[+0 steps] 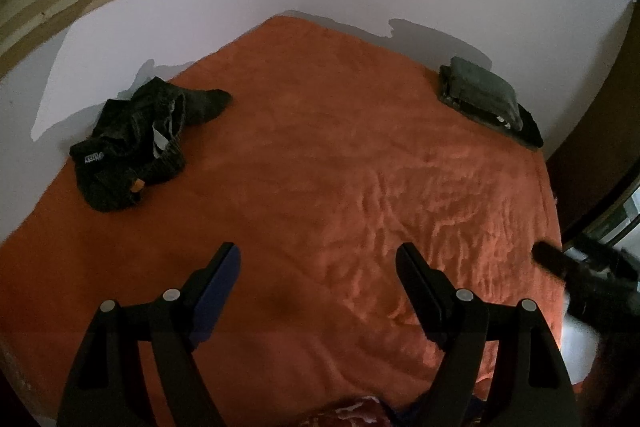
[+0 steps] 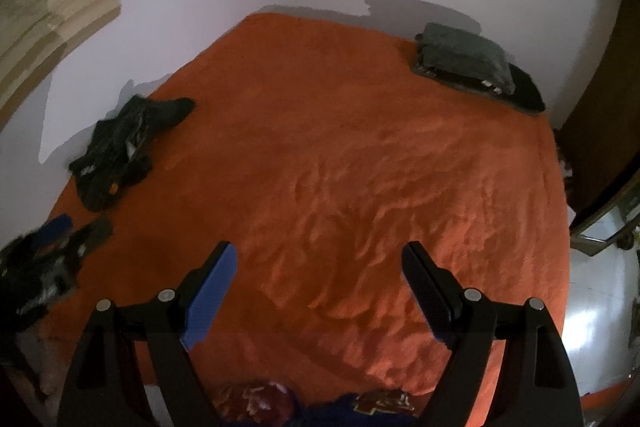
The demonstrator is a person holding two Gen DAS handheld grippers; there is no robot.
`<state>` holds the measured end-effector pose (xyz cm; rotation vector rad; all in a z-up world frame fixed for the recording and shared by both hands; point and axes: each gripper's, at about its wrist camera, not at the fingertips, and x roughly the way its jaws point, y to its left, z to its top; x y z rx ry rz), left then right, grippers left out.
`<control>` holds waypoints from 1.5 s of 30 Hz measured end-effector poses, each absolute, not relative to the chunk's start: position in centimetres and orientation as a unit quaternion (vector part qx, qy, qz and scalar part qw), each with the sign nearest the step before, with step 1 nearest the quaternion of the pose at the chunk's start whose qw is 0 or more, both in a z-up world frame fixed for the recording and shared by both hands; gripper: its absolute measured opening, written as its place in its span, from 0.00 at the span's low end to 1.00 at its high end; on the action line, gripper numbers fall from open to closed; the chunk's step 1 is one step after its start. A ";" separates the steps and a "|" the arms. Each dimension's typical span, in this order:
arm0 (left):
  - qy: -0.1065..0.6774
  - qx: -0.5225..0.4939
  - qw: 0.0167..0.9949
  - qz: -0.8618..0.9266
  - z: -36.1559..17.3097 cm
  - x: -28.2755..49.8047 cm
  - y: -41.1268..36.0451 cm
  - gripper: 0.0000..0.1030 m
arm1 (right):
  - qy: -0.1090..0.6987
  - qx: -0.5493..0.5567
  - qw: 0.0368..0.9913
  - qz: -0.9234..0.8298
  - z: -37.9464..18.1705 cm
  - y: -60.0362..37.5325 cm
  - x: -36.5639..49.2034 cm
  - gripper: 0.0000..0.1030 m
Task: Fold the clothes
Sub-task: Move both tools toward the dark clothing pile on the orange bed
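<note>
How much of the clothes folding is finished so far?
Done: a folded stack sits at the far right of the orange bed. In hand: nothing; the left gripper and right gripper are both open and empty. Left: a crumpled dark pile at the far left.

White print on dark clothes (image 1: 132, 143): illegible.

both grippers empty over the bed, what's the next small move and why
Probably reach the left gripper toward the crumpled dark clothes at the far left of the orange bed. Both grippers' jaws stand open and hold nothing, that heap is unfolded, and the folded stack at the far right looks done.
</note>
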<state>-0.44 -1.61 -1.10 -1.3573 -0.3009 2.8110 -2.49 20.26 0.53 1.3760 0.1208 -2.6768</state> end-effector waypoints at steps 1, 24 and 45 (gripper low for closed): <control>-0.101 -0.430 0.004 0.897 -1.1 -0.3 -1.9 0.79 | 0.036 0.453 0.059 -0.889 0.8 20.4 -2.9 0.81; -0.188 -0.451 -0.037 0.872 -8.1 -5.5 -11.3 0.79 | 0.014 0.488 0.105 -0.866 -4.4 12.4 -10.8 0.81; -0.206 -0.487 -0.102 0.843 -13.7 -14.4 -22.2 0.79 | -0.060 0.474 0.206 -0.854 -12.8 2.6 -21.0 0.81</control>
